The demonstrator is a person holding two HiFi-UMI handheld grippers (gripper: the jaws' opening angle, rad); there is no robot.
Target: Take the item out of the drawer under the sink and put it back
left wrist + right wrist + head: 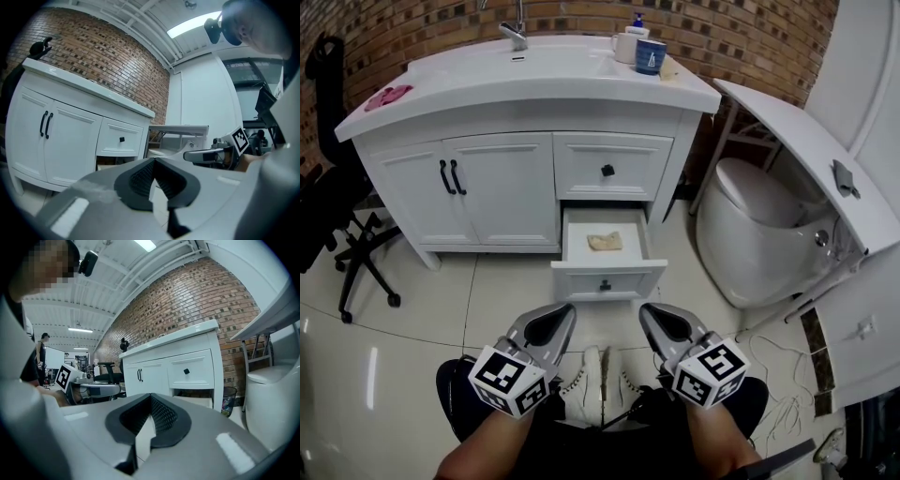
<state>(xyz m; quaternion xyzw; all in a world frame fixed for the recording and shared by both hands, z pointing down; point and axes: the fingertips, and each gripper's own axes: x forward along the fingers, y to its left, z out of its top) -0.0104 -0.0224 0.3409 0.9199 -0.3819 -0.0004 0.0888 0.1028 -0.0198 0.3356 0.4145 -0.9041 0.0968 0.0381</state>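
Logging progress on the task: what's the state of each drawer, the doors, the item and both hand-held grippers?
Lower drawer: pulled open.
Item: lying inside the open drawer.
Upper drawer: shut.
Cabinet doors: shut.
Left hand-held gripper: shut, empty.
Right hand-held gripper: shut, empty.

Bright, even indoor light. A ceiling strip light (192, 26) burns overexposed in the left gripper view. The glossy floor (370, 375) carries pale glare streaks in the head view. Shadows are soft, darkest in the recess behind the open drawer (581, 279). Both gripper views bend strongly, with black vignetted corners and a soft, unfocused near foreground.
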